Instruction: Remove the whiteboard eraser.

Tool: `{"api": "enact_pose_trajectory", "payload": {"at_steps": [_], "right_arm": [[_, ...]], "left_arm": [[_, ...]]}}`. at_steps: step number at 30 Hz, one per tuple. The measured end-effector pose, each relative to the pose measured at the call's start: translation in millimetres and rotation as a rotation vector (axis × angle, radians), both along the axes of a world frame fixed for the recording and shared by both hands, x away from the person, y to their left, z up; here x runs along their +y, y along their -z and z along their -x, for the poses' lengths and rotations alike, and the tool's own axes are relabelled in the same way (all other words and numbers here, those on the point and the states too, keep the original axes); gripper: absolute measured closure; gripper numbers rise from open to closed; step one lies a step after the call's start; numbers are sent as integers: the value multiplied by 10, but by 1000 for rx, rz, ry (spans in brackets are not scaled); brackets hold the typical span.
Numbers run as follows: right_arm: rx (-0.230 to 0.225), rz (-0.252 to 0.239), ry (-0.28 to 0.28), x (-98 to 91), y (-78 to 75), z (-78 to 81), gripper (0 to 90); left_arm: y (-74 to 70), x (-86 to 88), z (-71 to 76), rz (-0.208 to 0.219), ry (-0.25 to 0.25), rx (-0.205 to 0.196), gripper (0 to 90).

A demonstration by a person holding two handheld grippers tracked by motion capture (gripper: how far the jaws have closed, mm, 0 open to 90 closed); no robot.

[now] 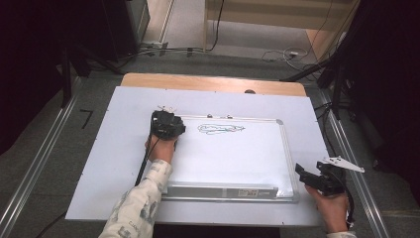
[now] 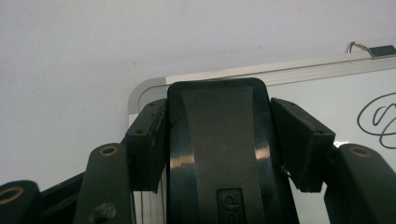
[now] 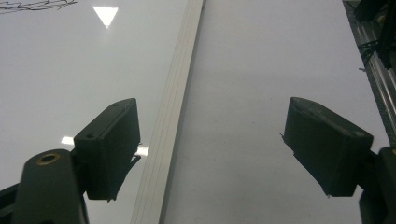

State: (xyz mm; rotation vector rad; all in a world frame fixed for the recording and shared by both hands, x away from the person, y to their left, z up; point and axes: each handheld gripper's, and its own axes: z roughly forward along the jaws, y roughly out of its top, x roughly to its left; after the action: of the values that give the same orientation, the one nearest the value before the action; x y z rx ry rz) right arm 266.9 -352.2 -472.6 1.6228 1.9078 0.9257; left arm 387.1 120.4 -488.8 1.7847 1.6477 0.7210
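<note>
A whiteboard (image 1: 233,158) with a silver frame lies flat on the white table sheet. A blue-green scribble (image 1: 220,129) is drawn near its far edge. My left gripper (image 1: 167,124) sits at the board's far left corner, shut on a black eraser (image 2: 217,107) with a grey strip down its middle; the scribble (image 2: 378,119) lies to its right. My right gripper (image 1: 304,173) hovers by the board's near right corner. In the right gripper view it (image 3: 215,149) stands open with nothing between its fingers, straddling the board's frame (image 3: 173,107).
The white sheet (image 1: 124,148) covers a wooden table (image 1: 213,82). The board's pen tray (image 1: 223,191) runs along its near edge, and a hanging clip (image 2: 369,48) sits on its far edge. Aluminium rails (image 1: 39,158) flank the table. Cables (image 1: 292,54) lie on the floor beyond.
</note>
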Motion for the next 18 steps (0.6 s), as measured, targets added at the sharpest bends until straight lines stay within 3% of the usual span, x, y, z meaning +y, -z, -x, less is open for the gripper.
{"api": "enact_pose_trajectory", "payload": {"at_steps": [18], "right_arm": [[-6,6,-2,-11,-4,6,172]], "left_arm": [[39,-4,57,-5,38,-40,407]]}}
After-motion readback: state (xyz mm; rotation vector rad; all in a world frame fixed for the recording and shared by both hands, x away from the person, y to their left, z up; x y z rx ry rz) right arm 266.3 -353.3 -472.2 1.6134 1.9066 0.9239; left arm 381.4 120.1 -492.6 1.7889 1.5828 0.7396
